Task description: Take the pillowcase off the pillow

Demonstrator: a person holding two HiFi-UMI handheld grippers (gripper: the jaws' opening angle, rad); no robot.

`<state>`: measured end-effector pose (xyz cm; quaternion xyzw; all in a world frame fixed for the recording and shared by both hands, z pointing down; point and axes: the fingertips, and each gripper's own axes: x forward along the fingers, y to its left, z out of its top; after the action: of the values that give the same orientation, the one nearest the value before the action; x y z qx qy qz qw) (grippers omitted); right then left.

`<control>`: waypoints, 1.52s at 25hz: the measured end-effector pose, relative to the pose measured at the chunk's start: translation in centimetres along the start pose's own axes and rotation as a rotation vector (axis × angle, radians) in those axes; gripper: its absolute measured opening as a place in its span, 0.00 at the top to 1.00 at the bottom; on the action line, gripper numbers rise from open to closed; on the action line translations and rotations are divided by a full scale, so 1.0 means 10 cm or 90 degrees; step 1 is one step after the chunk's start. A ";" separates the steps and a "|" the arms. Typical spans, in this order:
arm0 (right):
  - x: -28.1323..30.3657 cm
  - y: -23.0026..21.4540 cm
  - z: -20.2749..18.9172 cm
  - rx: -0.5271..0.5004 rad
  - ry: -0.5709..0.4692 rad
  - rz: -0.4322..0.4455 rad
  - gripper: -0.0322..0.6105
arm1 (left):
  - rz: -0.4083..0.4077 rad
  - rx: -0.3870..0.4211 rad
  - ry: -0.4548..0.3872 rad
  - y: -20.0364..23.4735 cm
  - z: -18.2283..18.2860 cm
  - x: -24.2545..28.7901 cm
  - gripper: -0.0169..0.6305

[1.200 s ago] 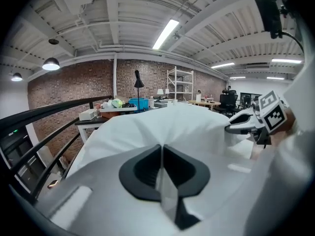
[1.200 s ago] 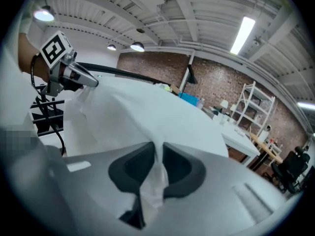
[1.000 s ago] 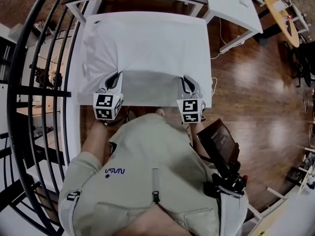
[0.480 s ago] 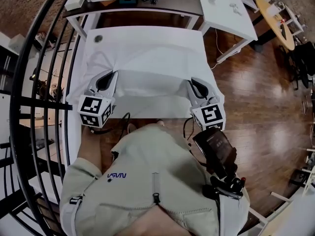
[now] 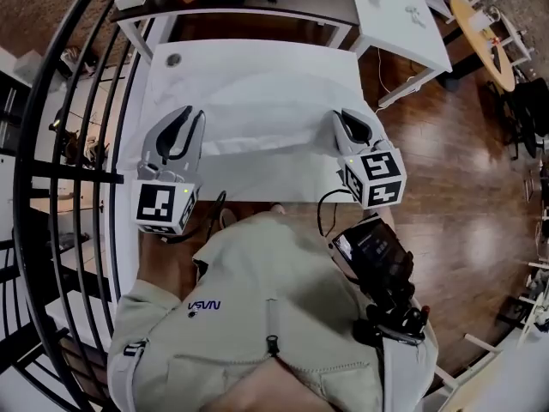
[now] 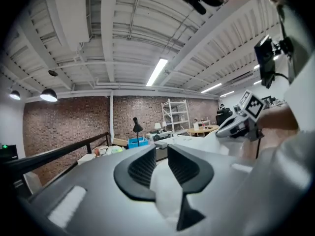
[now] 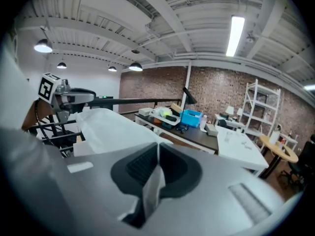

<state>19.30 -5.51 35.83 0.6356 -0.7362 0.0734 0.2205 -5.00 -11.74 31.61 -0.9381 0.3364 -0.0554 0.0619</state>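
Pillowcase (image 5: 257, 101) on table (image 5: 257, 181), desk (image 5: 257, 3) behind

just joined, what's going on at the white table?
A person is working a white pillowcase on the white table with a gripper in each hand. The right gripper is shut on a fold of the fabric at the near right corner, raised off the table. The left gripper has just been opening its jaws; they stand apart with white fabric between them, not pinched. The pillow can't be told apart from its case.
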 end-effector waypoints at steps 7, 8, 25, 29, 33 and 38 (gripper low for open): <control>0.06 -0.08 0.12 0.007 -0.012 -0.014 0.93 | -0.065 -0.070 0.030 -0.60 -0.26 -0.34 0.56; 0.06 -0.08 0.13 0.008 -0.013 -0.015 0.93 | -0.058 -0.065 0.052 -0.61 -0.41 -0.32 0.55; 0.00 -0.09 0.08 0.013 -0.063 -0.041 0.90 | 0.098 0.172 0.190 -0.34 -1.20 0.36 0.78; -0.32 0.03 0.16 -0.003 -0.153 -0.038 0.79 | 0.076 0.139 0.189 -0.32 -1.13 0.41 0.86; -0.52 0.31 -0.11 -0.061 -0.151 -0.040 0.74 | 0.056 0.141 0.177 -0.29 -0.97 0.45 0.88; -0.23 0.51 -0.63 -0.296 0.022 -0.115 0.50 | 0.043 0.125 0.175 -0.30 -0.93 0.50 0.88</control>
<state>16.02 -0.03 41.33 0.6294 -0.6700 -0.1069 0.3789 -0.63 -13.41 41.60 -0.8994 0.3657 -0.2137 0.1084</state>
